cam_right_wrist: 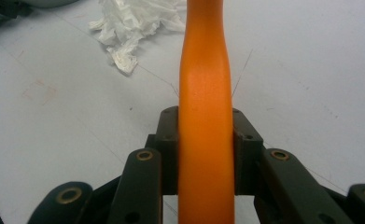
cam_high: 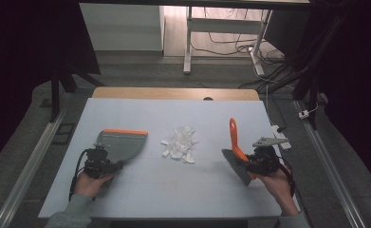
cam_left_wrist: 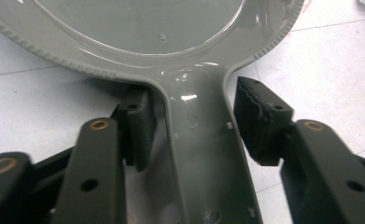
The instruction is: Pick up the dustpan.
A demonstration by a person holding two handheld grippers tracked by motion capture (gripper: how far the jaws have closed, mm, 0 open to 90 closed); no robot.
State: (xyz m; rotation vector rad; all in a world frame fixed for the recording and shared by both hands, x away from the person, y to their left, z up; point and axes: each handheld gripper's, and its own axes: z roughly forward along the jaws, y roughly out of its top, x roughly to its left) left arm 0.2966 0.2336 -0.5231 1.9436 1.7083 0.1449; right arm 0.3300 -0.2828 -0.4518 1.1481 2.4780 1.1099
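2 black hand-held grippers, left hand-held gripper (cam_high: 99,161), right hand-held gripper (cam_high: 261,160), brass-coloured pivot pins, trailing black cables, grey-green sleeves

A white-legged desk (cam_high: 189,42) stands on grey floor (cam_high: 140,73) beyond the table (cam_high: 173,93), cables (cam_high: 230,45) trailing beneath.

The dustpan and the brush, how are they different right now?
The dustpan is grey with an orange front edge; the brush has an orange handle and dark bristles. The dustpan is broad and lies flat on the table; the brush is narrow. The right hand-held gripper clamps the brush, while the left hand-held gripper is open around the dustpan's handle. Both flank the paper scraps.
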